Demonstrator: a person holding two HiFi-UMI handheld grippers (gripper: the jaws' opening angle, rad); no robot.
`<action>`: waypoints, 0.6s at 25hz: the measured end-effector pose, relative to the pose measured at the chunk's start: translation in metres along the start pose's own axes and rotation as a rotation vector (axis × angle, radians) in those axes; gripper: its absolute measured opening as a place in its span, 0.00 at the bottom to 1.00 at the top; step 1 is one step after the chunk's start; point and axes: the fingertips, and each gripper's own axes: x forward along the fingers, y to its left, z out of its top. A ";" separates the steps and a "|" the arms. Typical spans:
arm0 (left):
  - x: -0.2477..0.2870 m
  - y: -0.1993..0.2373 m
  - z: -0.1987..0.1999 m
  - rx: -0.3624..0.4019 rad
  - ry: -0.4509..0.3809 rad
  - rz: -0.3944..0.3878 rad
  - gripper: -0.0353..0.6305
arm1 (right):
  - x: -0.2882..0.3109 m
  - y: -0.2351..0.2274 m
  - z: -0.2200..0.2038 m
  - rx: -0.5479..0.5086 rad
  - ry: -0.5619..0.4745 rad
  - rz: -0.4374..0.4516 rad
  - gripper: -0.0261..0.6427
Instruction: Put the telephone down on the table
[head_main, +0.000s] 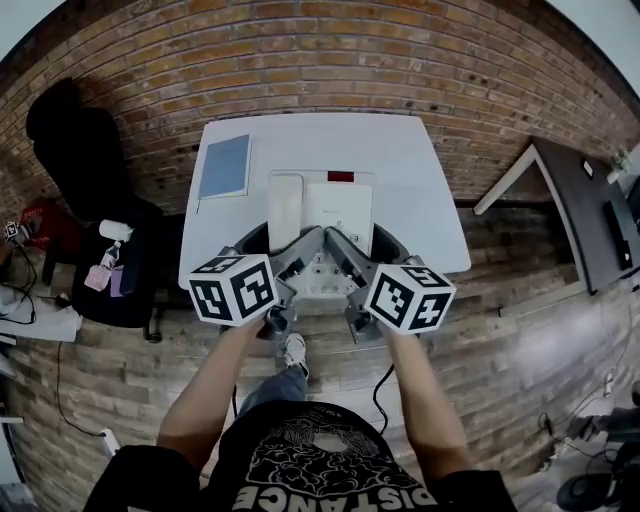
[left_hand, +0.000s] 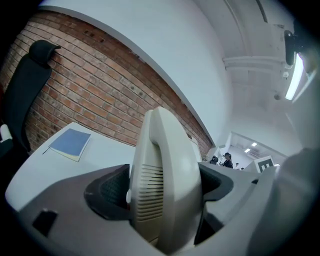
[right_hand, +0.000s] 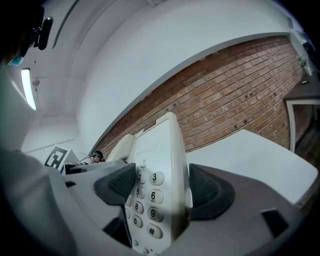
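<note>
A cream telephone with its handset on the left and a keypad on the right is over the near half of the white table. My left gripper is shut on its handset side. The keypad side sits clamped in my shut right gripper, which shows in the head view too. Both gripper views look up along the telephone toward the wall. I cannot tell whether its far end touches the table.
A blue notebook lies at the table's far left corner. A black office chair stands left of the table. A dark desk is off to the right. A brick wall runs behind the table.
</note>
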 end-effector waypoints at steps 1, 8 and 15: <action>0.008 0.007 0.006 -0.004 0.003 -0.001 0.66 | 0.011 -0.003 0.004 0.000 0.004 -0.004 0.53; 0.057 0.052 0.050 -0.025 0.015 -0.015 0.66 | 0.080 -0.025 0.035 -0.001 0.021 -0.024 0.53; 0.103 0.094 0.073 -0.051 0.043 -0.019 0.66 | 0.138 -0.052 0.049 0.012 0.044 -0.049 0.53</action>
